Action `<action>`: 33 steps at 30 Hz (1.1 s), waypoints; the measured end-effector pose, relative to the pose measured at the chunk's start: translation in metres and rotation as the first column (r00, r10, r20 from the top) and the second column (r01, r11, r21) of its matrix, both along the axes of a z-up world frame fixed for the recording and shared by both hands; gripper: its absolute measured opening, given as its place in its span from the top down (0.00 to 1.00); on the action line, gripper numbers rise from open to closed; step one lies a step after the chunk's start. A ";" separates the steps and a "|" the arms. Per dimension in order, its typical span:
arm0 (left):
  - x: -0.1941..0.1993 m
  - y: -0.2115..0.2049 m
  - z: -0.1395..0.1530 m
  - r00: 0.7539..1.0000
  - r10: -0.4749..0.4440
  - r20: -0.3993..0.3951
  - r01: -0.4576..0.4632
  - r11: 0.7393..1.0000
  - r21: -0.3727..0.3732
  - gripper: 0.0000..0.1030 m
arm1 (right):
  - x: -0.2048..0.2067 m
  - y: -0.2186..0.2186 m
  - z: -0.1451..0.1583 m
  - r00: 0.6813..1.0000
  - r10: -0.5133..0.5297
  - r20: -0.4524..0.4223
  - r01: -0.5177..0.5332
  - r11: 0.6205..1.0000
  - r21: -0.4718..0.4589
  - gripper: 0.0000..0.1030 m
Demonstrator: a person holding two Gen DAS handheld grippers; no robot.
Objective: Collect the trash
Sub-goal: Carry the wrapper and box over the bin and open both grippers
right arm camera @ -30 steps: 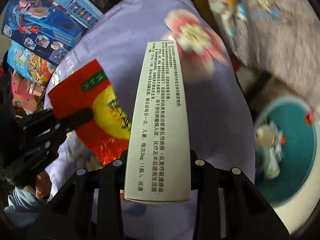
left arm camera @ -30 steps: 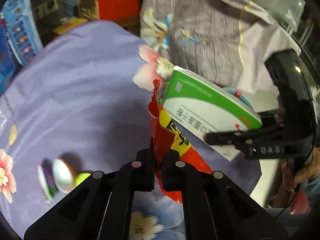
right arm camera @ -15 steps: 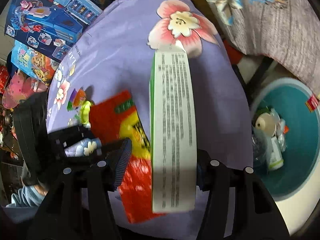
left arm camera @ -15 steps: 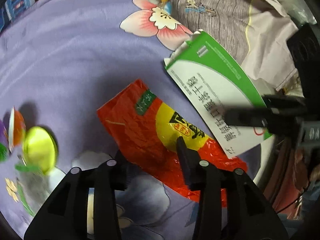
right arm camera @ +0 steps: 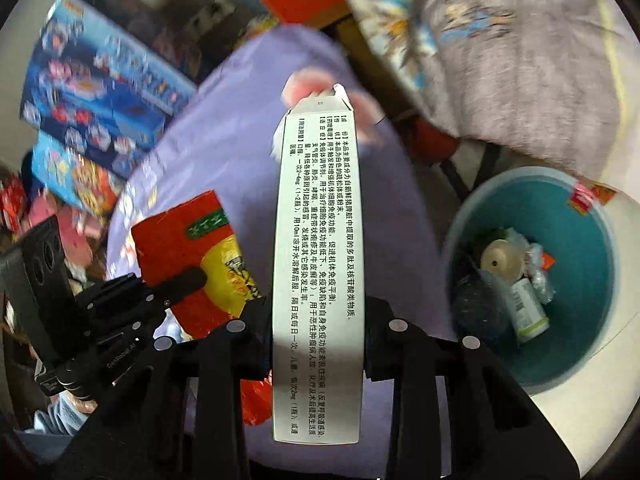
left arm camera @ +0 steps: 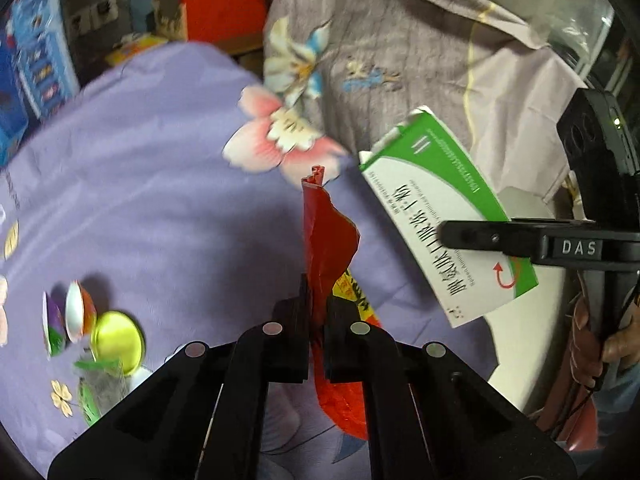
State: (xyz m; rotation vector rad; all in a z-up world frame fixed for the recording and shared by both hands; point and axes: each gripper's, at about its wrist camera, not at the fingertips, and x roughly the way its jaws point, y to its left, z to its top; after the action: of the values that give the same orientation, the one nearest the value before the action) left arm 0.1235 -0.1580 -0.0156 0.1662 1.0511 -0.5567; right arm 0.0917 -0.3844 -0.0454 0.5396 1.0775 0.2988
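Teal bin (right arm camera: 592, 216), round, white outside: holds a small bottle (right arm camera: 528, 312), a tan lid and crumpled plastic scraps. Left of bin, right gripper (right arm camera: 318, 320) pinches a long white-and-green carton (right arm camera: 318, 240) by its sides; long axis runs away from the camera, open flap at far end. Further left of bin, left gripper (left arm camera: 316, 312) clamps a crinkled red foil wrapper (left arm camera: 328, 236), edge-on, above the purple floral cloth (left arm camera: 140, 200).
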 end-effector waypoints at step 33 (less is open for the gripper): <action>-0.006 -0.217 -0.009 0.965 -0.261 -0.022 0.262 0.965 0.013 0.94 | -0.091 -0.176 -0.022 0.933 -0.361 0.006 0.359 0.930 0.073 0.70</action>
State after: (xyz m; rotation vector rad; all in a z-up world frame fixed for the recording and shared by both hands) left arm 0.1173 -0.3746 -0.0250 0.3171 1.0604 -0.7900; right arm 0.0002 -0.5607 -0.0674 0.7836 0.9301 0.0183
